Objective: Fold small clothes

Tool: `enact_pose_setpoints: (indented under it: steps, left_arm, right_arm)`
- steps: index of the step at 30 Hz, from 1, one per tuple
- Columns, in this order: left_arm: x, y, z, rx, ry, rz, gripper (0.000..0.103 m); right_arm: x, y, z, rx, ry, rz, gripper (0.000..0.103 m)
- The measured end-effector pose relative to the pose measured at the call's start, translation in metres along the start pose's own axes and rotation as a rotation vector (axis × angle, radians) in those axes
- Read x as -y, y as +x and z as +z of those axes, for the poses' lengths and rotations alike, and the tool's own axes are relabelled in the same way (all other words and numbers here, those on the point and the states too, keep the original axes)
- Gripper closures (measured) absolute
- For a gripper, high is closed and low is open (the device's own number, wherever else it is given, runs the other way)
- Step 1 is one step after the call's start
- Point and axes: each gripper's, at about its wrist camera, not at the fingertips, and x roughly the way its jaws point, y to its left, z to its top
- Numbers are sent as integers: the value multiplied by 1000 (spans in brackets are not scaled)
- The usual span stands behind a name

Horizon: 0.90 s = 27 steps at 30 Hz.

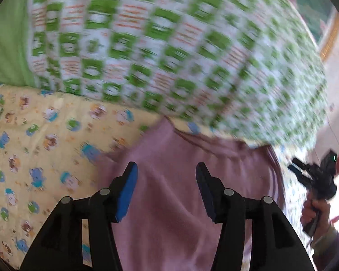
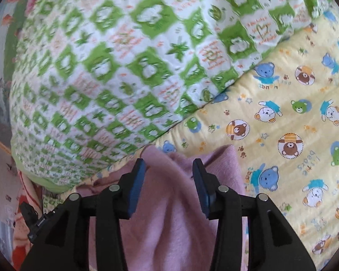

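A pink fleece garment (image 1: 169,203) lies flat on a yellow sheet printed with bears (image 1: 45,146). My left gripper (image 1: 166,166) hovers over its upper part, open, with the cloth beneath the blue pads and nothing pinched. In the right wrist view the same pink garment (image 2: 169,214) lies under my right gripper (image 2: 169,161), which is also open, its fingers straddling a raised fold near the garment's top edge. The right gripper (image 1: 305,171) shows again at the right edge of the left wrist view, held in a person's hand (image 1: 314,210).
A thick green-and-white patterned quilt (image 1: 169,45) (image 2: 101,67) bulges just beyond the garment and touches its far edge. The bear sheet (image 2: 293,113) spreads out to the right. Red and pink fabric (image 2: 22,203) lies at the lower left.
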Motion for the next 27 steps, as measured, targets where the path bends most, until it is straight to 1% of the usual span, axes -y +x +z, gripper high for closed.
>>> enact_pose_setpoints:
  steps: [2, 4, 6, 8, 9, 10, 11, 13, 14, 15, 16, 17, 19, 20, 21, 22, 23, 24, 26, 27]
  left_arm:
    - [25, 4, -23, -56, 72, -43, 49]
    - [47, 15, -48, -114, 135, -72, 49]
    - [66, 31, -71, -167, 199, -86, 49]
    - [80, 50, -87, -218, 232, -103, 49]
    - [85, 60, -93, -248, 245, -125, 49]
    - [89, 69, -97, -265, 264, -120, 49]
    - [93, 78, -100, -270, 285, -98, 49]
    - [93, 95, -97, -274, 318, -59, 52]
    - [89, 103, -92, -273, 313, -57, 53]
    - [86, 106, -85, -270, 299, -72, 55]
    - [81, 108, -75, -254, 283, -96, 56]
    - [79, 108, -68, -237, 280, -100, 60]
    - [73, 111, -49, -192, 283, -50, 61]
    - [68, 113, -37, -170, 276, -4, 61]
    - [62, 117, -28, -161, 263, 24, 61]
    - [54, 121, -20, -155, 240, 63, 61]
    - [44, 123, -12, -139, 218, 123, 59]
    - [32, 124, -6, -120, 198, 190, 62]
    - [10, 123, 2, -107, 143, 245, 66]
    - [0, 122, 3, -103, 113, 255, 74]
  right_arm:
    - [-24, -4, -20, -18, -111, 26, 58]
    - [-46, -2, -45, -58, -216, 69, 58]
    - [-68, 10, -75, -138, -338, 103, 58]
    - [-84, 27, -102, -206, -438, 115, 59]
    - [-91, 38, -114, -252, -481, 128, 62]
    - [-95, 48, -122, -293, -509, 134, 66]
    - [-98, 64, -131, -346, -549, 123, 67]
    - [-97, 82, -137, -377, -602, 84, 69]
    - [-94, 91, -135, -374, -617, 59, 69]
    - [-90, 99, -127, -352, -612, 38, 71]
    - [-85, 103, -117, -328, -587, 36, 74]
    - [-79, 106, -102, -288, -548, 34, 76]
    - [-71, 109, -75, -195, -502, -7, 78]
    - [-65, 111, -59, -152, -476, -41, 78]
    - [-61, 114, -48, -124, -453, -72, 78]
    - [-56, 117, -38, -97, -432, -103, 78]
    - [-48, 119, -26, -63, -411, -144, 78]
    - [-40, 120, -18, -35, -387, -193, 78]
    - [-18, 118, -4, -1, -291, -234, 78]
    - [-8, 114, 1, 16, -240, -245, 78]
